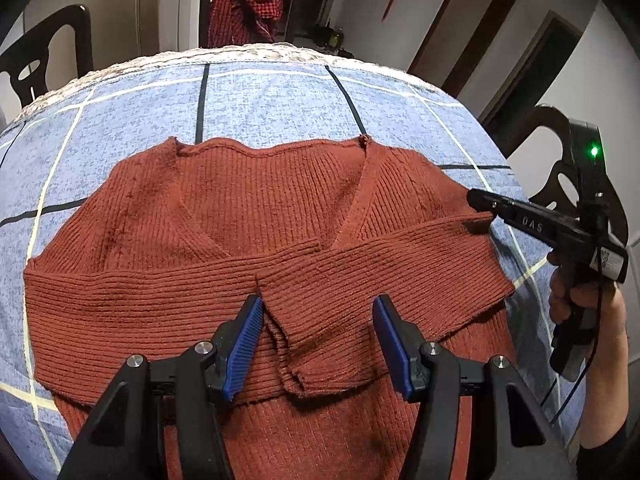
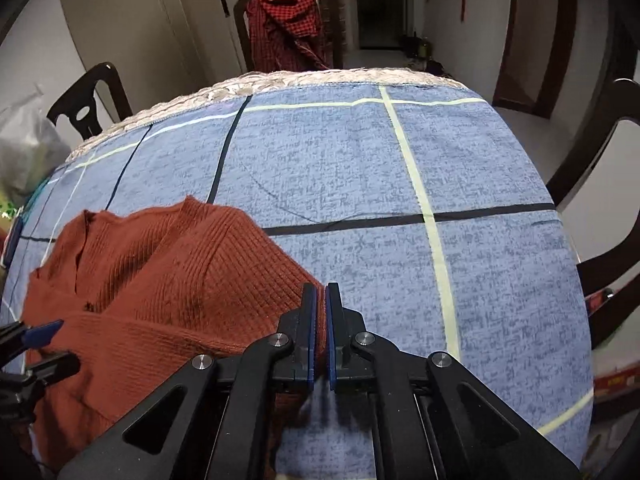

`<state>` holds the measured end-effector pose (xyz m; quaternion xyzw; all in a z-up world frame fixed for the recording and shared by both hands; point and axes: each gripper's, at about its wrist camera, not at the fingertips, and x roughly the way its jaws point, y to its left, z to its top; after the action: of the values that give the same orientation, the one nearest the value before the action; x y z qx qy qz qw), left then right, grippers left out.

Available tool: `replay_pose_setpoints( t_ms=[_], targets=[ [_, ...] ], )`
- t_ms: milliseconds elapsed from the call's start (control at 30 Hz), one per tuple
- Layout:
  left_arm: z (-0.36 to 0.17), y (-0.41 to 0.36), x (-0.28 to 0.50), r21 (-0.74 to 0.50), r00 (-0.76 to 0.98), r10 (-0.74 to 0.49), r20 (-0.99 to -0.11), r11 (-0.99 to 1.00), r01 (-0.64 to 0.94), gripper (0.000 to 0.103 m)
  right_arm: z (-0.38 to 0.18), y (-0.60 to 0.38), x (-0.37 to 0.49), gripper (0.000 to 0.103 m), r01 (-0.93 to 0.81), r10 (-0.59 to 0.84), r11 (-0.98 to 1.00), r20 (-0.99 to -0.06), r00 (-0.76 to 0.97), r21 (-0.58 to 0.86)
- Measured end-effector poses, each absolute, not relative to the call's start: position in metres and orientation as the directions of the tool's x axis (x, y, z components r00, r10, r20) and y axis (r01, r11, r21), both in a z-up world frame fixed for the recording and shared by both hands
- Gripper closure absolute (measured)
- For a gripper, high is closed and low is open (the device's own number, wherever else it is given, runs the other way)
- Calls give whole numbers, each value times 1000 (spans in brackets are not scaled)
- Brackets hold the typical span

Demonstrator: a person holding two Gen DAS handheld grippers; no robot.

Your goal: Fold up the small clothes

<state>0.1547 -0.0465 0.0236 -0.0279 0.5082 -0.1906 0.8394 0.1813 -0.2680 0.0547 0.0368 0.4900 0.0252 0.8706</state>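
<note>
- The rust-red ribbed knit V-neck sweater (image 1: 248, 232) is lying flat, neckline away from the person, on the counter, which is covered by a blue checked cloth (image 2: 400, 168). Both sleeves are lying folded across the chest, which narrows the garment for the next fold.
- The left gripper (image 1: 318, 344) is hovering over the cuff of the right-hand sleeve (image 1: 304, 376), with its jaws standing apart and the blue ribbed pads (image 1: 244, 340) pressing on nothing. The cuff is lying between and below them, so this tool appears to be waiting rather than holding.
- The right gripper (image 2: 319, 332) is sitting at the sweater's right edge, near the shoulder fold. Its jaws are drawn together, and a thin strip of red knit is showing between the pads; they are clamping the fabric edge.
- In the left wrist view, a hand (image 1: 576, 300) is gripping the right tool's handle beside the counter.
- This edge grip probably serves to lift or tension that side for the fold.
- Dark wooden chairs (image 1: 52, 48) are standing around the counter; a red checked garment (image 2: 288, 20) is hanging over the far one.
</note>
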Motion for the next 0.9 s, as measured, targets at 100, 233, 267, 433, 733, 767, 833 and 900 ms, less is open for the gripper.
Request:
replay_pose_setpoints(
  t_ms=[100, 233, 267, 433, 733, 767, 833, 900],
  targets=[
    [22, -49, 156, -226, 412, -335, -848, 930, 291, 44, 48, -271, 185, 99, 15, 77, 995, -860, 505, 98],
    [22, -48, 157, -218, 413, -326, -850, 933, 288, 44, 52, -270, 184, 92, 33, 79, 993, -865, 496, 109],
    [22, -47, 157, -221, 414, -327, -850, 933, 284, 43, 56, -271, 182, 90, 44, 73, 993, -860, 504, 110],
    [31, -38, 151, -252, 429, -356, -830, 926, 281, 43, 77, -270, 153, 89, 14, 98, 992, -819, 565, 129],
    [39, -6, 123, -220, 446, -321, -835, 939, 265, 41, 57, -238, 118, 89, -73, 65, 997, -856, 513, 32],
    [38, -3, 120, -216, 449, -316, -836, 941, 260, 41, 57, -238, 115, 89, -63, 56, 998, -851, 522, 27],
    [38, 3, 113, -204, 458, -300, -837, 947, 248, 41, 60, -236, 110, 89, -50, 43, 999, -850, 525, 20],
    [37, 7, 105, -193, 467, -288, -836, 951, 241, 41, 67, -230, 102, 89, -59, 43, 998, -833, 552, 13]
  ],
)
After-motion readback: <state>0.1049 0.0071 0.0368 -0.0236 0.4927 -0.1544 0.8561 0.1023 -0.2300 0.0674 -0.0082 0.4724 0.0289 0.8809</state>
